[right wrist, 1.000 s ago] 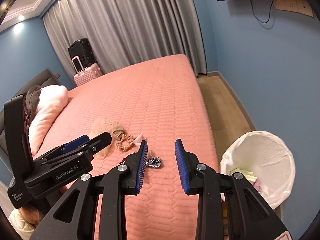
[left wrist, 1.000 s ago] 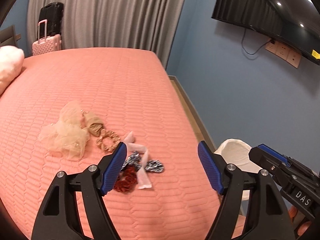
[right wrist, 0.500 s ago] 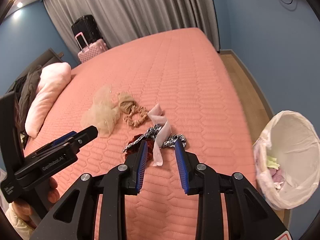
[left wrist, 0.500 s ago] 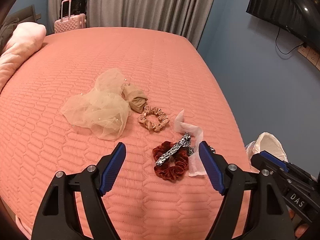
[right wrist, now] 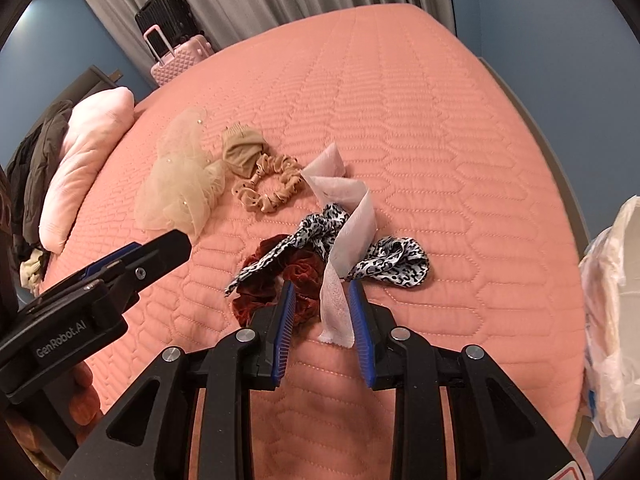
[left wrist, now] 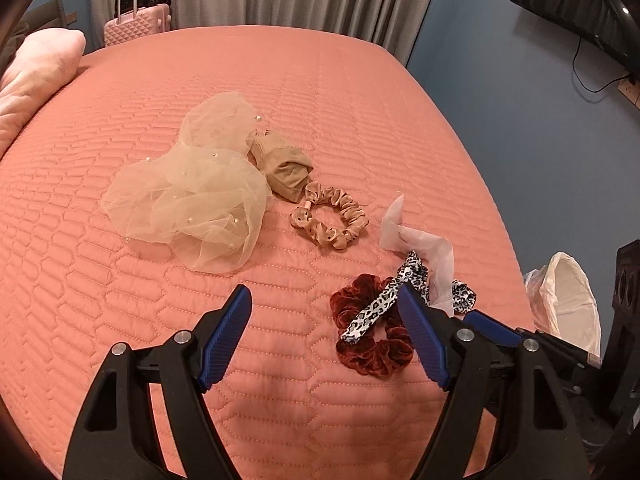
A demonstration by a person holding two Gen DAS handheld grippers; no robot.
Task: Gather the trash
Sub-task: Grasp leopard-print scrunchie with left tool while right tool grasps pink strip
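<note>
The bed (right wrist: 400,120) wears matt quilted cloth, the red scrunchie (right wrist: 296,276) looks velvety, the leopard scrunchie (right wrist: 392,264) glossy satin, the white strip (right wrist: 340,248) thin paper.

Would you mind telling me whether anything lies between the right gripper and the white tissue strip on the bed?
Nothing visible does. The right gripper has its jaws open, with the near end of the white tissue strip between them. The strip lies across the leopard scrunchie and beside the red velvet scrunchie.
</note>
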